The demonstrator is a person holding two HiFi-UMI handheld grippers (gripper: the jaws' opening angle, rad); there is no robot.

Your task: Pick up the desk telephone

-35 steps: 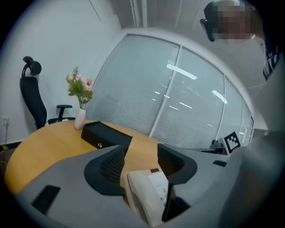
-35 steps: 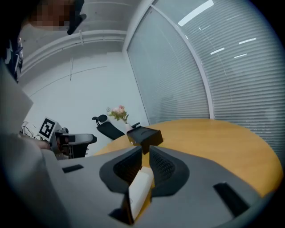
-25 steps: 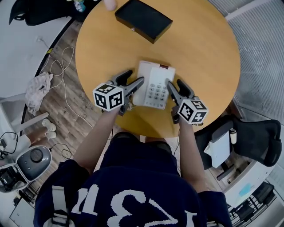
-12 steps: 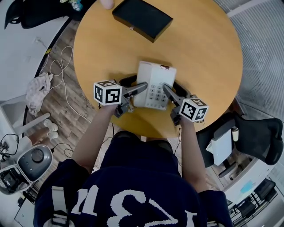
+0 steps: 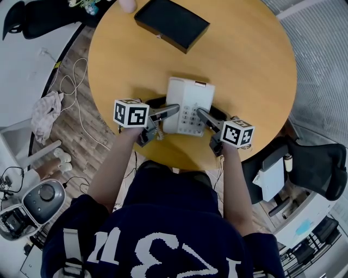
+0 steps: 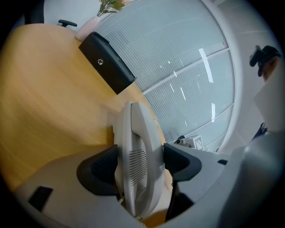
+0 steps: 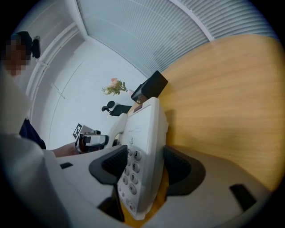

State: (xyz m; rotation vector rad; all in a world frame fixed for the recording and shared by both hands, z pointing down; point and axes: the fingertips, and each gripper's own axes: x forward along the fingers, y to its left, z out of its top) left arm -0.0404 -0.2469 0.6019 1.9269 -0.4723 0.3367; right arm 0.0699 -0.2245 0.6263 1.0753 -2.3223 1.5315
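My left gripper (image 6: pixel 140 162) and right gripper (image 7: pixel 144 164) have just been opening and now gape wide. They straddle the handset and keypad edges of the desk telephone (image 5: pixel 190 95) without squeezing. It's flat on the table (image 5: pixel 244 59), my side of the black box (image 5: pixel 172 24), long axis running toward it, keypad nearest me.

Desk telephone (image 5: pixel 187 98) on table (image 5: pixel 250 65) near front edge; box (image 5: pixel 171 23) behind it; vase (image 5: pixel 128 5) left of box.

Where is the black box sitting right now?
In the head view, the black box lies near the round table's far edge, left of centre, beyond the white telephone.
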